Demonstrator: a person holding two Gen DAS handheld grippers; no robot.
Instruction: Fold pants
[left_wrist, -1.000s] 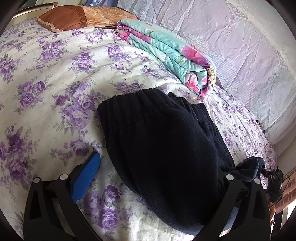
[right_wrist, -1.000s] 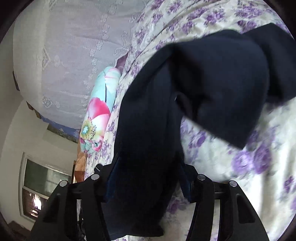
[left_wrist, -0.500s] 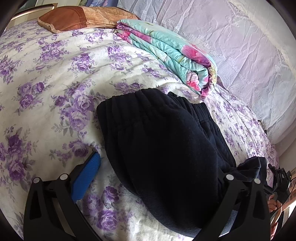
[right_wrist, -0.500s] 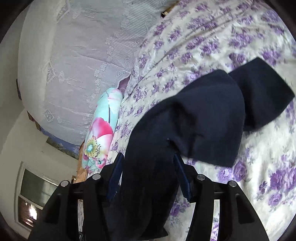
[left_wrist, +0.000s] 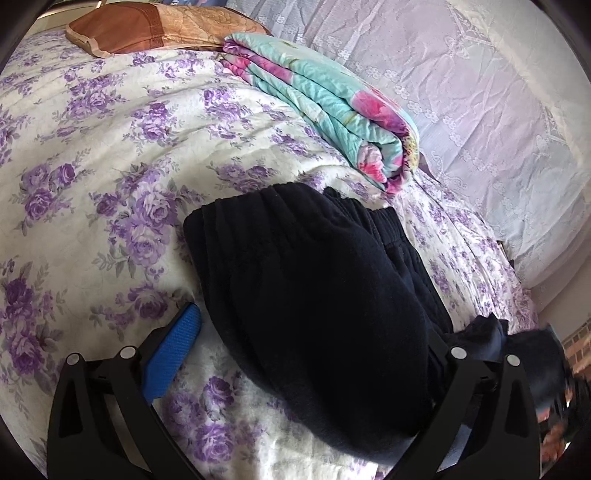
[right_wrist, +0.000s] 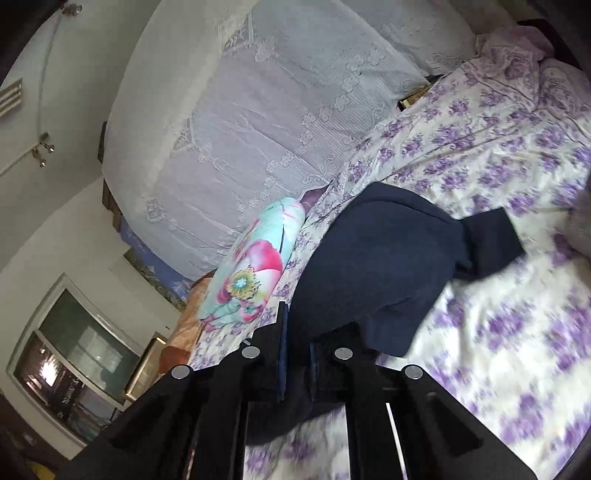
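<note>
Nearest the lens, the right gripper has its jaws closing, drawn almost together, and a fold of the dark navy pants is pinched between the pads. The cloth runs up from that pinch and drapes over the bulk of the garment, with one flap lying out on the far side of the pants.

Over on the left wrist view, the left gripper stands spread wide. Its blue pad rests on the floral bedsheet just beside the pants; the other finger is hidden behind the dark cloth, so the garment sits between the jaws and nothing is squeezed. The waistband end of the pants points away from this gripper.

The pants lie in a bunched heap in the middle of the sheet. Just beyond the pants sits a folded turquoise-and-pink quilt, nearly touching the waistband. Beyond the pants and further still, a brown pillow lies at the edge of the bed, and a pale lace cover rises past the quilt.
</note>
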